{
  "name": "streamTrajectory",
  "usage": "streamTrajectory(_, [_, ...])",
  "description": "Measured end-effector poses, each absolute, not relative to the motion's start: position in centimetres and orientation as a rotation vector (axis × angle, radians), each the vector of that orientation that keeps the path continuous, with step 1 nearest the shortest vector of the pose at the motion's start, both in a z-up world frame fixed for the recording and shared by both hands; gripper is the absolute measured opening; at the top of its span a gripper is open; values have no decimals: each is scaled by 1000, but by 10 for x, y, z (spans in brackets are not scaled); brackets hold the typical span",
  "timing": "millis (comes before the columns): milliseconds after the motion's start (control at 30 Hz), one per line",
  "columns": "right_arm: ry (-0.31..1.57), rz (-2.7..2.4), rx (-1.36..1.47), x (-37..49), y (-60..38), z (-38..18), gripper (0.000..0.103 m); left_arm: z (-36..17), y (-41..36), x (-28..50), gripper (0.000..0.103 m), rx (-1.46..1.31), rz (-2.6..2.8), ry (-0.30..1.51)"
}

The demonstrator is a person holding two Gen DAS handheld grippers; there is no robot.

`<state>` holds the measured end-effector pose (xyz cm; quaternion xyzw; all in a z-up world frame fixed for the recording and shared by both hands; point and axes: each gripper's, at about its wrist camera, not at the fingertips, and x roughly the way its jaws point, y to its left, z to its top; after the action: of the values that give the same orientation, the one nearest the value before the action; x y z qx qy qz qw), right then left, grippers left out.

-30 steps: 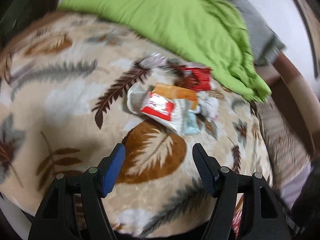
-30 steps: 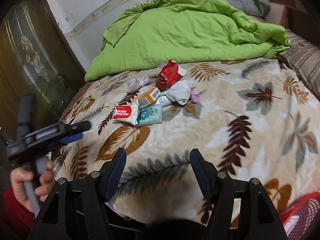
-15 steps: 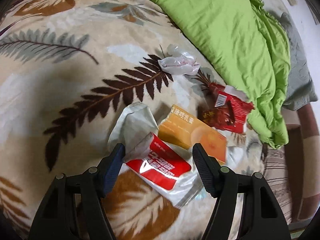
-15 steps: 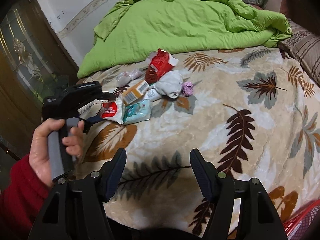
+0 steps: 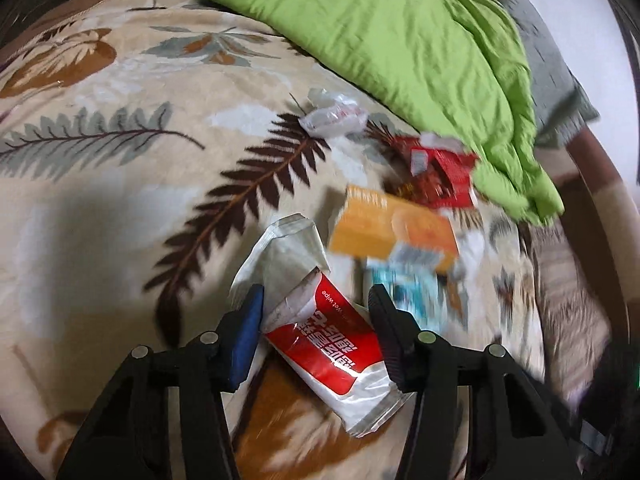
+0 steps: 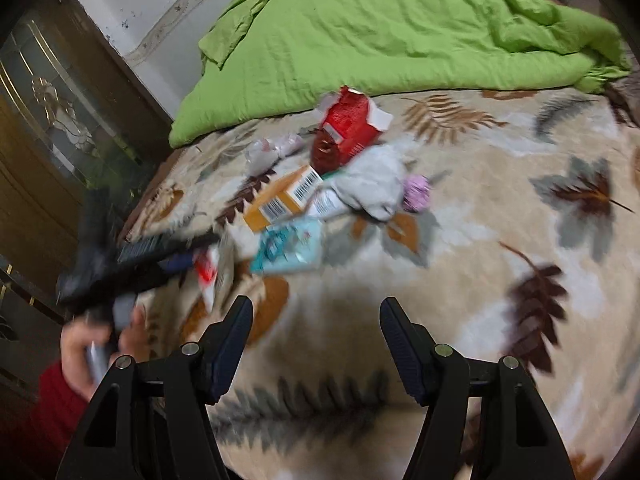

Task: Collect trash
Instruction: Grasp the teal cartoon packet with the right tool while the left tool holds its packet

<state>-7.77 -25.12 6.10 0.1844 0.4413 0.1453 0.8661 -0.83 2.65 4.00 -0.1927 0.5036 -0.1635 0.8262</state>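
Slippage is the likely trouble: the left gripper (image 5: 316,312) has just been narrowing its jaws around the glossy red-and-white wet-wipe packet (image 5: 328,332) on the leaf-patterned fleece blanket (image 5: 120,200), not visibly pinching it, while the right gripper (image 6: 316,332) hangs parted and empty.

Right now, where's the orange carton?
The orange carton lies on the leaf-print blanket mid-pile, between the red snack bag behind it and the teal packet in front; in the right wrist view it sits left of center.
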Motion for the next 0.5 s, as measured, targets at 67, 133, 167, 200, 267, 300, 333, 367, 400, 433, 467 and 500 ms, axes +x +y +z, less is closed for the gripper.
streamTrajectory(67, [930,319,395,-55,-247,54,71,45,29,-21,52,-359,-355,1065])
streamTrajectory(133, [937,332,401,-32,-243,46,66,49,32,-33,52,-303,-338,1045])
streamTrajectory(167, [945,326,407,-19,-242,40,56,50,34,-37,52,-279,-315,1033])
streamTrajectory(200, [954,319,420,-11,-242,36,48,51,35,-40,52,-264,-297,1024])
streamTrajectory(267, [984,343,499,7,-243,20,40,49,39,-41,52,-253,-286,1013])
streamTrajectory(300, [998,349,523,12,-242,14,34,48,40,-41,52,-249,-280,1012])
streamTrajectory(333, [1013,349,530,13,-240,10,34,47,41,-40,52,-246,-277,1011])
streamTrajectory(367, [1024,359,533,13,-238,8,34,45,42,-39,52,-246,-276,1011])
streamTrajectory(400, [1038,380,532,9,-234,6,34,44,43,-39,52,-246,-276,1010])
streamTrajectory(433, [1063,416,517,0,-226,6,34,44,43,-39,52,-247,-279,1008])
streamTrajectory(467, [1078,450,496,-7,-219,8,34,44,43,-39,52,-246,-281,1005])
streamTrajectory(500, [1089,486,468,-16,-212,10,34,43,43,-38,52,-243,-283,1003])
